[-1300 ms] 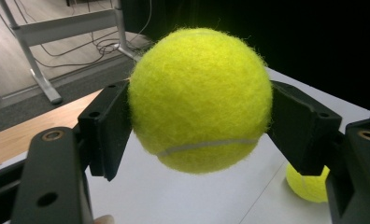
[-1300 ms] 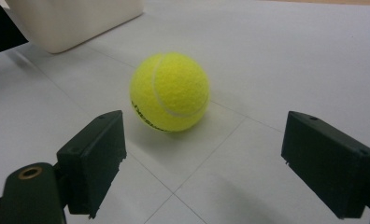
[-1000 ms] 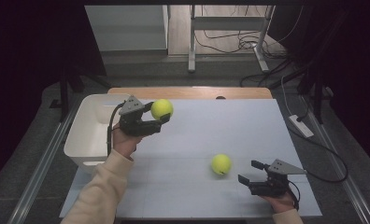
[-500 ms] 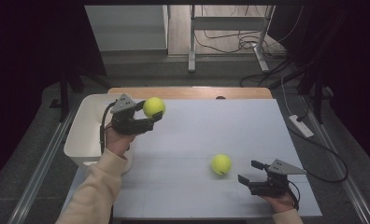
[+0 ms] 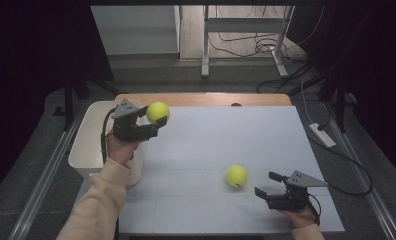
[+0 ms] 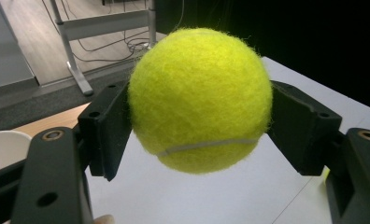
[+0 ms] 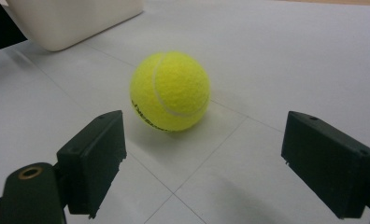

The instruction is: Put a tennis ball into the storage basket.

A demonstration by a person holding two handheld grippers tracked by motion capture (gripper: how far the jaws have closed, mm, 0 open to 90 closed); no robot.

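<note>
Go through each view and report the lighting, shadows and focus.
High view: the white table is evenly lit, the surroundings fall to near black. Left gripper view: the held tennis ball is sharp enough to show its fuzz, the floor behind is soft. Right gripper view: the other tennis ball casts a faint, soft shadow on the table; the near claw pads are slightly blurred.

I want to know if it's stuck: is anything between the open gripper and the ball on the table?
No. In the right gripper view, bare white table separates the right gripper from the tennis ball.

Bin (image 5: 88, 150) left of table ball (image 5: 236, 176)
</note>
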